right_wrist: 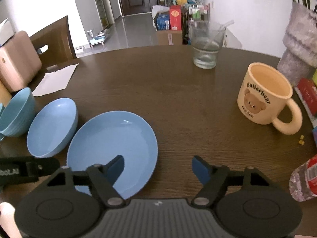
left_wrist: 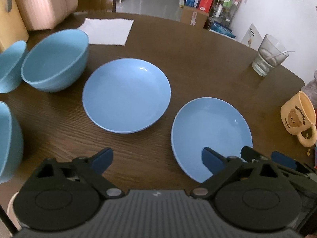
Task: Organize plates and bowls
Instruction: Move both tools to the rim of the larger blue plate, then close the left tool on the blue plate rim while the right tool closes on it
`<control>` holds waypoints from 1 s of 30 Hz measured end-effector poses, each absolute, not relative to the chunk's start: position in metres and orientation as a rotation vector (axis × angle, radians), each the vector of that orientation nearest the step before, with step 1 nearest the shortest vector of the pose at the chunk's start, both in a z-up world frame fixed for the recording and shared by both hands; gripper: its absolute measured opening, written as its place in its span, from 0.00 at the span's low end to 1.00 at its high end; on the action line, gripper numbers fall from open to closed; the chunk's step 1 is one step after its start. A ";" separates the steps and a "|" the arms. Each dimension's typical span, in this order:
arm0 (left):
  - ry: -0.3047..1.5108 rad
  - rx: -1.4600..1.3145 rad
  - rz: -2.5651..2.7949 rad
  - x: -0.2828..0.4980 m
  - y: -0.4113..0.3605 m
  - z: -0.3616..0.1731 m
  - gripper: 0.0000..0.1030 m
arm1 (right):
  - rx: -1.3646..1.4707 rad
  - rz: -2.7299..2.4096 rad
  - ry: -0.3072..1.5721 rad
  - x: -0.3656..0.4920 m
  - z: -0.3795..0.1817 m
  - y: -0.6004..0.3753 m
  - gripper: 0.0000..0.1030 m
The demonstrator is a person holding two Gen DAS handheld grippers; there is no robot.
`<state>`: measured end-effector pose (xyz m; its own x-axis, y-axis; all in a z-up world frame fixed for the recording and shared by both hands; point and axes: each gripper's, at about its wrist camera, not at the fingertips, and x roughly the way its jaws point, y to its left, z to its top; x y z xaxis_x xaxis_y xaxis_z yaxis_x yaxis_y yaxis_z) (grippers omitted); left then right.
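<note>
Two blue plates lie on the dark wooden table (left_wrist: 198,63): one in the middle (left_wrist: 126,95) and one nearer on the right (left_wrist: 212,132). Blue bowls (left_wrist: 55,59) stand at the left. My left gripper (left_wrist: 158,158) is open; its right finger (left_wrist: 212,160) hangs over the near plate's left part, and its left finger is over bare table. In the right wrist view the same plate (right_wrist: 113,138) lies under my right gripper (right_wrist: 158,167), also open. That gripper's left finger (right_wrist: 116,166) is over the plate, its right finger beyond the rim. No pad presses on anything.
A glass with a straw (right_wrist: 206,45) and a cream bear mug (right_wrist: 265,93) stand to the right. Also on the right are a plastic bottle (right_wrist: 303,180), a red book (right_wrist: 307,93) and a grey vase (right_wrist: 299,43). A white cloth (left_wrist: 107,30) and a pink case (left_wrist: 43,2) sit at the back left.
</note>
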<state>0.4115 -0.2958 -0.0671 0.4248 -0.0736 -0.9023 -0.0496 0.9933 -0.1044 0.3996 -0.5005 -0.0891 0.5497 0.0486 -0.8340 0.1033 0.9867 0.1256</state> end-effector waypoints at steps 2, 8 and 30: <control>1.151 -0.124 -0.013 0.418 -0.300 -0.073 0.81 | 0.182 -0.031 0.999 0.404 -0.093 -0.503 0.55; 1.166 -0.125 -0.012 0.431 -0.309 -0.081 0.64 | 0.199 -0.008 1.016 0.418 -0.102 -0.506 0.34; 1.189 -0.104 -0.030 0.445 -0.315 -0.098 0.07 | 0.257 0.005 1.009 0.434 -0.115 -0.511 0.04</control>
<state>0.4448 -0.3155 -0.0983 0.3731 -0.0778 -0.9245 -0.0318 0.9948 -0.0966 0.4336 -0.5108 -0.1146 0.5349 0.1225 -0.8359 0.1144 0.9698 0.2154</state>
